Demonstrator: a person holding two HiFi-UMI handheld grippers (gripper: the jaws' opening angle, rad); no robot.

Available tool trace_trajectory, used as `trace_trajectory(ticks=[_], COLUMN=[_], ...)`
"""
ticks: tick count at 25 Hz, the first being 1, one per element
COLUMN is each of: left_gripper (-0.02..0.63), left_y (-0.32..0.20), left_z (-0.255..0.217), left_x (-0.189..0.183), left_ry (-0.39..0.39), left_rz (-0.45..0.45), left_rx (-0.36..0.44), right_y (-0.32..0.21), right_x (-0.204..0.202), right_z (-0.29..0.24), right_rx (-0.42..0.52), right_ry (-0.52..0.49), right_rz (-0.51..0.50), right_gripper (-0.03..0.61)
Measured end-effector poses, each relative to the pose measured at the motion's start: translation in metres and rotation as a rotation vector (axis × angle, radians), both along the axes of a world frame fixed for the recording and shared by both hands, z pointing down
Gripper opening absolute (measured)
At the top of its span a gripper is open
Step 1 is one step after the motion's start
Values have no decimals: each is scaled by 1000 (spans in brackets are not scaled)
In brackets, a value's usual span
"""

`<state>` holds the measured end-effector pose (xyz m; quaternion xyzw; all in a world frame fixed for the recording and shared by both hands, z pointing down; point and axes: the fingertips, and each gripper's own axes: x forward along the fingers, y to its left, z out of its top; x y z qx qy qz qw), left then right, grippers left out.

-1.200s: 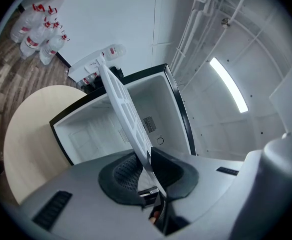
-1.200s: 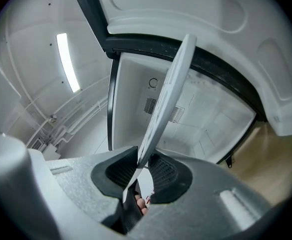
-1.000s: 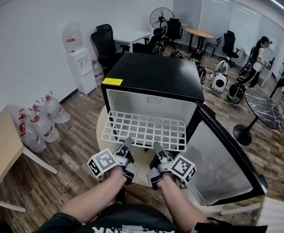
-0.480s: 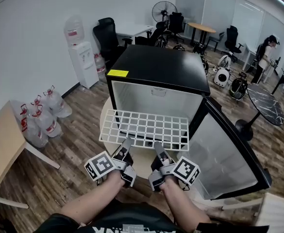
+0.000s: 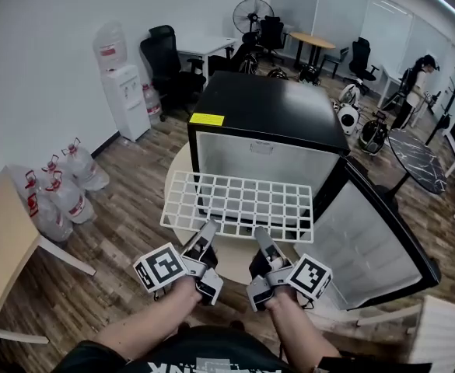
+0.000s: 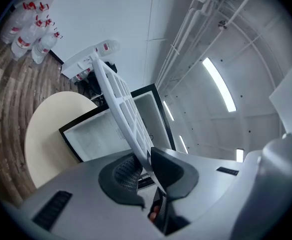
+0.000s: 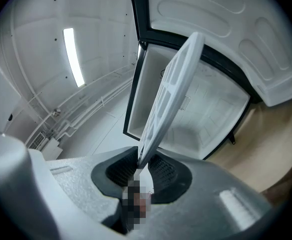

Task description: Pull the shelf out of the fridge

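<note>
The white grid shelf (image 5: 239, 203) hangs level in front of the black mini fridge (image 5: 270, 111), its back edge at the open cavity. My left gripper (image 5: 209, 228) is shut on the shelf's near edge left of centre, and my right gripper (image 5: 260, 235) is shut on the same edge right of centre. In the left gripper view the shelf (image 6: 117, 96) runs edge-on into the left gripper (image 6: 143, 166), between its ribbed pads. In the right gripper view the shelf (image 7: 173, 89) is likewise pinched in the right gripper (image 7: 142, 166), with the empty fridge interior (image 7: 205, 114) behind.
The fridge door (image 5: 371, 239) stands open at the right. The fridge sits on a round beige table (image 5: 229, 256). Water bottles (image 5: 56, 193) and a wooden table (image 5: 1, 247) lie to the left, a water dispenser (image 5: 118, 84) by the wall, and a white chair (image 5: 445, 332) at the bottom right.
The shelf has slid further out of the fridge toward me, with both grippers drawing back while keeping hold of its near edge.
</note>
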<state>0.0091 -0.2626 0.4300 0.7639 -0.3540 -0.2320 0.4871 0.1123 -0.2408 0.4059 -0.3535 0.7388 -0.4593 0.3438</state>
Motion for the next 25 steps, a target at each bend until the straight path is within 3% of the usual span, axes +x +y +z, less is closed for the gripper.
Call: trace_trajectory(ticks=[1,4,5,7,10,15,17,22,25], left_gripper=[52,54,54,51,51,52,52,52,52], left_y=[0,-3,-2,5,15,20,20,22,22], left_z=[-7,-43,-47,-42,-31,-51,-53,-31,-28], left_x=[-3,-15,-22,-32,-41,-42,-49,-78,-82], left_ry=[35,244,268,251,158,197,125,-222,-261], left_rz=[16,72,76,75,62,75,66,15,4], left_rx=[-1,38,40,31,22,24,32,77,81], right_y=[0,-5,-5,1,12,15,16,27,27], right_x=[-5,-35,-45,-54,-54,-60,-60,-61,-63], right_z=[-5,-19,-19,-15,-18,-30,-36,-36,-34], right_rx=[3,14,11,4,22,31,31,35,34], right_ry=[9,17,11,1,6,4,0,1,2], right_rz=[5,8,7,6,5,12,8,4,-2], right_gripper=[67,67,67,67,67,69,69,69,69])
